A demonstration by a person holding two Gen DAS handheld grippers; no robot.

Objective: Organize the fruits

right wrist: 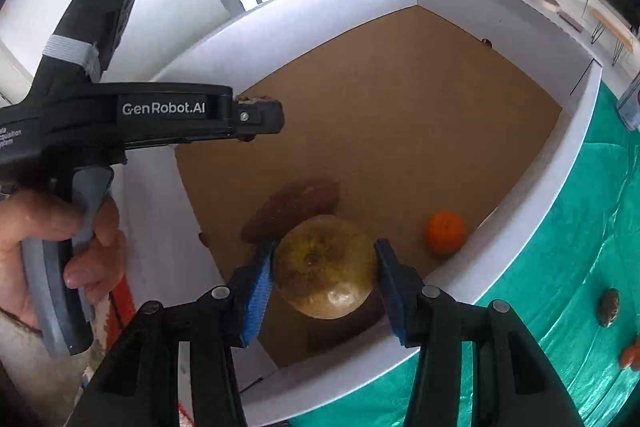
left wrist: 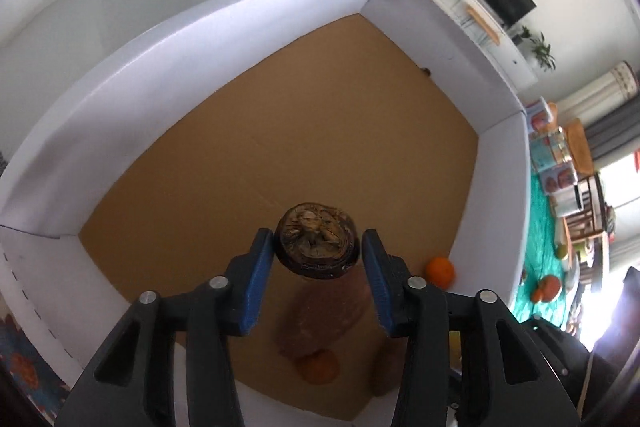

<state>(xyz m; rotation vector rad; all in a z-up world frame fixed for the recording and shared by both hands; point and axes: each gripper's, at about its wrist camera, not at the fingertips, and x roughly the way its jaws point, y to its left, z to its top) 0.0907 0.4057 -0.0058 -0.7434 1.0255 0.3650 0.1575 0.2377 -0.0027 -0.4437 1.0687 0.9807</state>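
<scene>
I hold both tongs over the white-walled box (right wrist: 532,183), my left tongs (left wrist: 318,259) clamped on a dark brown shrivelled fruit (left wrist: 316,243), my right tongs (right wrist: 324,271) clamped on a yellow-green apple (right wrist: 324,267), an orange (right wrist: 445,231) lying on the cardboard floor below.

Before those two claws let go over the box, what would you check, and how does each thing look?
1. Left gripper over the box: ok.
2. Dark brown fruit sits between its pads: ok; whether the pads still press it: cannot tell.
3. Right gripper holds the yellow-green fruit over the box floor: ok.
4. Orange lies off to the side of both fruits: ok.
5. Short enough drop to avoid bruising: cannot tell.
</scene>
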